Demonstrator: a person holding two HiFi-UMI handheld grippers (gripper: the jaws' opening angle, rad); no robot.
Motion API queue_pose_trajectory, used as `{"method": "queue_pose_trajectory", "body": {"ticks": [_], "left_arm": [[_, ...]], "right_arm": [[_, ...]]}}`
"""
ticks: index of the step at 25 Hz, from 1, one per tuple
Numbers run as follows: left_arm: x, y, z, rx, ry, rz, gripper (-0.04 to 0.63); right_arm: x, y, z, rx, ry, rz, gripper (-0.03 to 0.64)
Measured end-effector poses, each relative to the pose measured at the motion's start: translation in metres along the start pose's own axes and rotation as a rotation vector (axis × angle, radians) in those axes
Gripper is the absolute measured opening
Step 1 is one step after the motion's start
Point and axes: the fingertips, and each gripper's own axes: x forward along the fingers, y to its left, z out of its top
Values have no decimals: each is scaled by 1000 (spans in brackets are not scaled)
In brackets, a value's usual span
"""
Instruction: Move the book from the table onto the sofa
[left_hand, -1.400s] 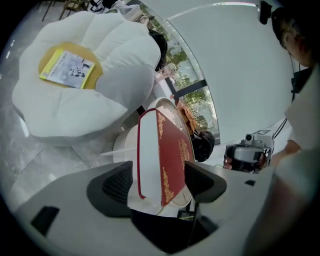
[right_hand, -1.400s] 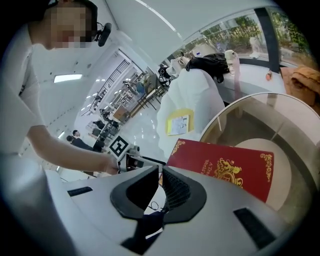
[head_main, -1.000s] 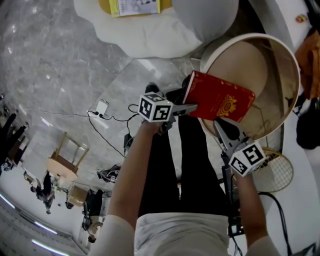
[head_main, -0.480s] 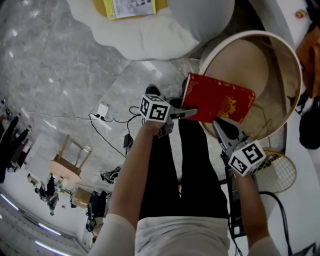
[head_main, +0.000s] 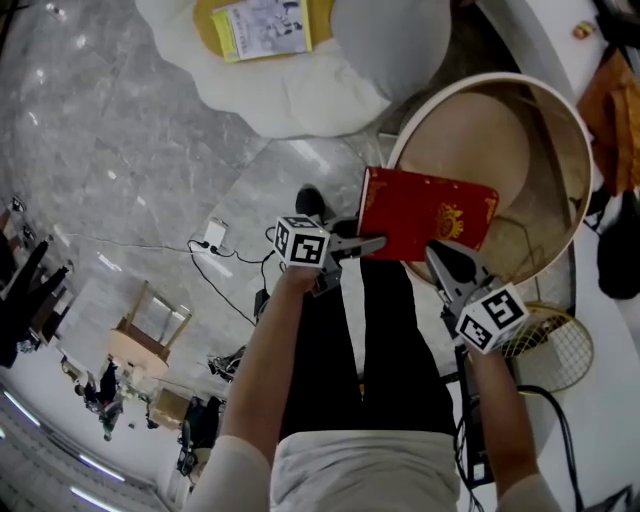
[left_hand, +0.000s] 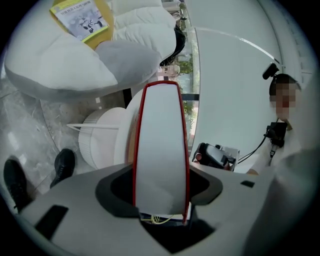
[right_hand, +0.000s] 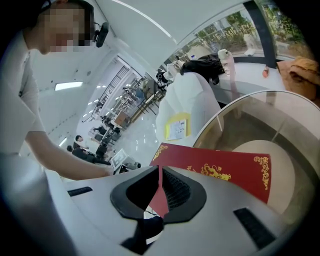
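Note:
The red book (head_main: 425, 215) with a gold emblem hangs over the near rim of the round table (head_main: 585, 150), above my legs. My left gripper (head_main: 378, 242) has just been closing and is shut on the book's left edge. In the left gripper view the white page block (left_hand: 161, 150), framed by red covers, fills the gap between the jaws. My right gripper (head_main: 440, 258) stands open at the book's near edge. In the right gripper view a corner of the red cover (right_hand: 215, 167) pokes down between its spread jaws. The white sofa (head_main: 300, 85) lies beyond, at the top of the head view.
A yellow booklet (head_main: 262, 25) lies on the sofa cushion. A racket (head_main: 545, 345) rests on the floor at the right, and a cable and plug (head_main: 215, 238) lie on the marble floor at the left. An orange cloth (head_main: 612, 110) and a dark bag (head_main: 618, 255) sit beyond the table.
The left gripper has closed on the book's edge and shifted a little with it. The book has turned squarer to the head view. The right gripper has stayed put.

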Motion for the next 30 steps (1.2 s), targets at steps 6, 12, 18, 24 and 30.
{"method": "queue_pose_trajectory", "body": {"ticks": [6,12,18,24,30], "left_arm": [[-7,-21,20,-4,-72,-24,242],[-7,-40,31,1,-112,4,242],[-11,-53,40,35,-128,-12,242],[-30,-47,52,30,-139,8,241],[-60,-38,71,39,-134,-7,241]], "right_arm": [[-10,-2,17,-3,-45,-10,43],[-29,-10,34,-15,-102,-35,43],[-28,-15,42,-49,-111,-58,43],[-6,-5,57,-64,-120,-57,43],[36,17,66,-46,-121,-53,43]]}}
